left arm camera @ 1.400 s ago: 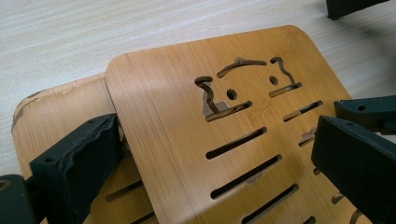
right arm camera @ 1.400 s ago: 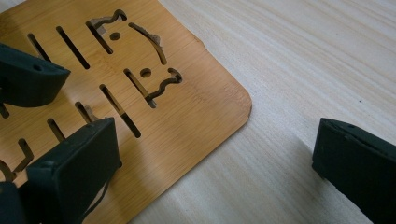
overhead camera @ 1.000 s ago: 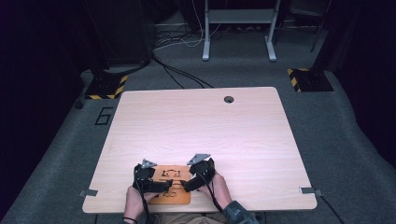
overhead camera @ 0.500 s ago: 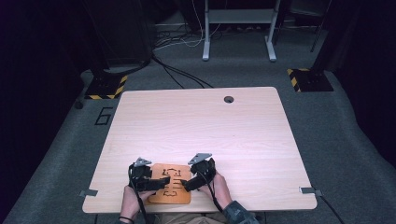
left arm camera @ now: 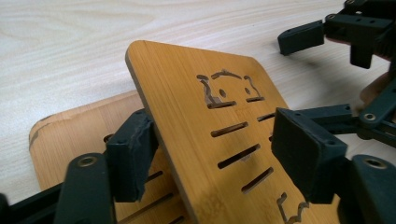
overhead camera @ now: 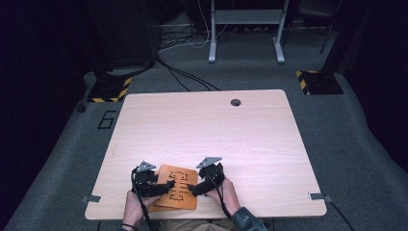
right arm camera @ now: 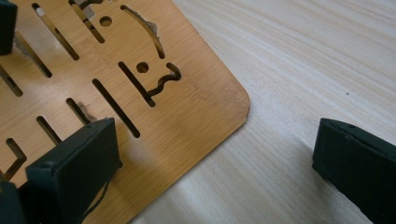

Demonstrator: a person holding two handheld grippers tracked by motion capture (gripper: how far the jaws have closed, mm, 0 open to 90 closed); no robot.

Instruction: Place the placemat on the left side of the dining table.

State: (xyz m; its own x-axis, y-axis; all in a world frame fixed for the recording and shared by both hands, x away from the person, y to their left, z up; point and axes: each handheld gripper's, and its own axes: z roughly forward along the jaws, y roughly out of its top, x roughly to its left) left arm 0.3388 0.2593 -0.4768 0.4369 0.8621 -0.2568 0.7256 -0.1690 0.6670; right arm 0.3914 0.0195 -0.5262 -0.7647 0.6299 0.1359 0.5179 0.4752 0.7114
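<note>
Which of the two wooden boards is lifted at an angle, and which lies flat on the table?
The upper slotted board, with the cut-out pattern, is tilted up between the left gripper jaws. The plain-edged lower board lies flat on the table beneath it.

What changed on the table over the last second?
The left gripper has been closing its fingers around the edge of the tilted upper bamboo board, not yet pinching it. The right gripper, lower board and table stayed put.

Board point(left arm camera: 201, 116): honey-orange bamboo with fine straight grain, cut through with slots and curved figures. Table point(overhead camera: 207, 130): pale wood, faint streaked grain. Grippers' pads point(left arm camera: 130, 154): matte black. Floor point(overhead camera: 365, 144): grey carpet.
</note>
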